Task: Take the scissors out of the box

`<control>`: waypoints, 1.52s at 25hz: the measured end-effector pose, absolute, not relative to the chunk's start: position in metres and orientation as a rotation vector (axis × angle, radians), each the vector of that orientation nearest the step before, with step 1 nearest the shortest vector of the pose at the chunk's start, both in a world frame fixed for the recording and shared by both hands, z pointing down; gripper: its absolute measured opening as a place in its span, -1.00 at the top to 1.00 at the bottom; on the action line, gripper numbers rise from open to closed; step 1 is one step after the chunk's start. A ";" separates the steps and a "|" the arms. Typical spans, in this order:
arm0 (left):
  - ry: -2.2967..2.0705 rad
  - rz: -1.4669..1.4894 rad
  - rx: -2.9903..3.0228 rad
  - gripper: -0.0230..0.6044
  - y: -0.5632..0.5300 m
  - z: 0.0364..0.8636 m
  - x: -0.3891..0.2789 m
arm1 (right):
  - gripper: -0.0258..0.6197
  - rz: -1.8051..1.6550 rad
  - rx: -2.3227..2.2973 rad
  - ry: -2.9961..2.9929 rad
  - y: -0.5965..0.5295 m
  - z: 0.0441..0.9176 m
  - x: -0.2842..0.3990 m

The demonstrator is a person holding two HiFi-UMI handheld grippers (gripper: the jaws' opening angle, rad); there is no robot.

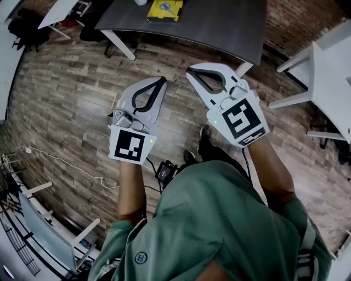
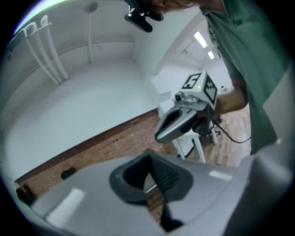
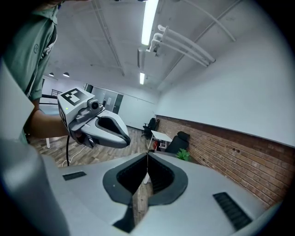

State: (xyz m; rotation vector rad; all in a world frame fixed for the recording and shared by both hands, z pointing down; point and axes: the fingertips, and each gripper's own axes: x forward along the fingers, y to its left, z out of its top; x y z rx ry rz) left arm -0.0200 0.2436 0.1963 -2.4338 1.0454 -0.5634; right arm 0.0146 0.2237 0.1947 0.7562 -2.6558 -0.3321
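A green shirt [image 1: 219, 219]; grey left gripper [image 1: 162, 81] and right gripper [image 1: 190, 71] bear black-and-white marker cubes [image 1: 130, 145].

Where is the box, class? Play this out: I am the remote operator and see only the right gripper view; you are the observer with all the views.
Observer: A yellow box lies on a dark table in the head view, ahead of the person.
Operator: Are the hand-held grippers over that table?
Observer: No. The left hand-held gripper and the right hand-held gripper hang above the wooden floor, short of the table's edge.
Operator: Is the left one holding anything?
Observer: No. The left gripper view shows its jaws together with nothing between them.
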 end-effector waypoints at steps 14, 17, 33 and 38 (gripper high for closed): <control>1.114 -0.607 -2.402 0.93 0.123 0.200 0.002 | 0.90 -0.333 0.673 -2.696 0.102 0.202 0.034; 1.127 -0.614 -2.404 0.93 0.105 0.203 0.008 | 0.90 -0.328 0.658 -2.705 0.086 0.204 0.037; 1.024 -0.615 -2.475 0.93 0.031 0.215 -0.030 | 0.90 -0.261 0.744 -2.660 0.009 0.212 -0.001; 0.987 -0.581 -2.492 0.93 0.008 0.214 -0.052 | 0.90 -0.253 0.784 -2.634 -0.016 0.212 -0.021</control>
